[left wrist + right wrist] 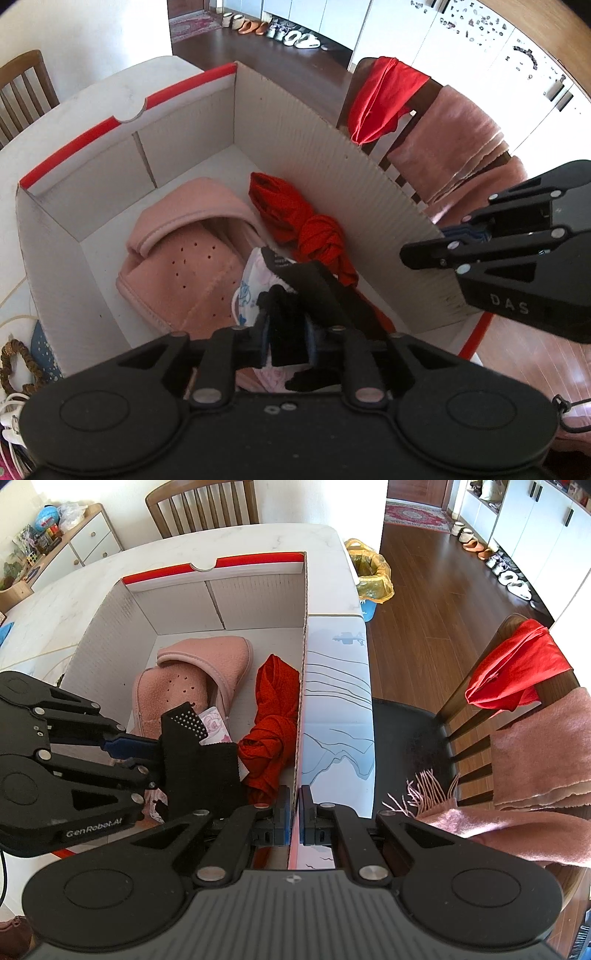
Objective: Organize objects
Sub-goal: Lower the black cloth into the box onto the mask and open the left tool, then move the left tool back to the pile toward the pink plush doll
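A white corrugated box [258, 602] with a red-edged rim is seen on a pale table [184, 550]. The box's near side wall is clamped between the closed jaws of the right gripper [295, 821], so that the inside of the box lies to that gripper's left and a printed flap [338, 701] to its right. The left gripper [286, 332] is lowered into the box, pointing steeply down; a black strap-like item [201, 764] hangs between its jaws, which stand slightly parted, and whether the pads press on it cannot be told. Ahead of the left gripper, on the box floor, a pink slipper [184, 266] is seen, with a knotted red cloth [306, 229] beyond and to its right, against the clamped wall. A pale printed cloth [251, 284] lies just under the strap. Outside the box, right of both grippers, a wooden chair [469, 716] is draped with a red garment [517, 668] and a pink scarf [543, 753].
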`<state>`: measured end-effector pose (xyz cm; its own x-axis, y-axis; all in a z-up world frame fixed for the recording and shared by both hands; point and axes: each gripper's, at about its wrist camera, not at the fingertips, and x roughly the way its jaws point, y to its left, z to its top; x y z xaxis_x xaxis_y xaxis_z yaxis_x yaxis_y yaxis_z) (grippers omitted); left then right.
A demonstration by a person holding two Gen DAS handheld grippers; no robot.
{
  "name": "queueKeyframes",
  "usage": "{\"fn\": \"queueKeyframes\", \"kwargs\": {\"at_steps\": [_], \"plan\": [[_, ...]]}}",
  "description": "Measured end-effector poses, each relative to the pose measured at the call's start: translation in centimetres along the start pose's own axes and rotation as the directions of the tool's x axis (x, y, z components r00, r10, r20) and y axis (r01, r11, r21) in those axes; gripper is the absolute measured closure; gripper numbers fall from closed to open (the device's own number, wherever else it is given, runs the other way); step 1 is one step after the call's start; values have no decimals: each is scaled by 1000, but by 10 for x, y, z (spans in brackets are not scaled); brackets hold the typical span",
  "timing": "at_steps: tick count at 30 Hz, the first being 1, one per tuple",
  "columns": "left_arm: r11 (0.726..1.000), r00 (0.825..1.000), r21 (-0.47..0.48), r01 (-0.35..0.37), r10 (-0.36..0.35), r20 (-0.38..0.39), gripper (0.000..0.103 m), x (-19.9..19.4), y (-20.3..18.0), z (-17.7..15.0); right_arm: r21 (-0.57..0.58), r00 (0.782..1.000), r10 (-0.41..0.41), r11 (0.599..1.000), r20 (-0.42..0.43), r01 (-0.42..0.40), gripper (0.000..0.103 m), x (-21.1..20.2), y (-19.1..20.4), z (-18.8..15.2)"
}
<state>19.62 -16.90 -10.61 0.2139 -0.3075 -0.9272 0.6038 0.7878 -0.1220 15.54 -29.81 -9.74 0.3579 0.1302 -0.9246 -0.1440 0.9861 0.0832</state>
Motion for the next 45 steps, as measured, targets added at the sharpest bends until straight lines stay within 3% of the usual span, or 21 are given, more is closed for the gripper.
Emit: {"fn": "queueKeyframes", "kwargs": {"at_steps": [2, 12, 14, 18, 23, 34, 45], "plan": [[1000, 1000, -11, -2, 2, -2, 71, 0, 2, 0, 1, 1000, 0, 1000, 0, 0, 100, 0, 0, 0], [999, 1000, -44, 7, -6, 25, 49, -13, 5, -5, 0, 1000, 0, 1000, 0, 0, 100, 0, 0, 0], [999, 999, -49, 0, 2, 46, 40, -20, 6, -7, -1, 1000, 0, 1000, 0, 0, 100, 0, 0, 0], [998, 997, -62, 7, -2, 81, 38, -37, 8, -9, -1, 1000, 0, 1000, 0, 0, 100, 0, 0, 0], [999, 989, -54, 9, -1, 145, 24, -65, 6, -15, 0, 1000, 0, 1000, 0, 0, 100, 0, 0, 0], [996, 975, -89, -29, 47, 215, 18, -108, 19, -42, -2, 1000, -1, 1000, -1, 1, 100, 0, 0, 0], [967, 956, -241, -81, 145, 257, 11, -145, 63, -74, -3, 1000, -2, 1000, -3, 2, 100, 1, -1, -1]]}}
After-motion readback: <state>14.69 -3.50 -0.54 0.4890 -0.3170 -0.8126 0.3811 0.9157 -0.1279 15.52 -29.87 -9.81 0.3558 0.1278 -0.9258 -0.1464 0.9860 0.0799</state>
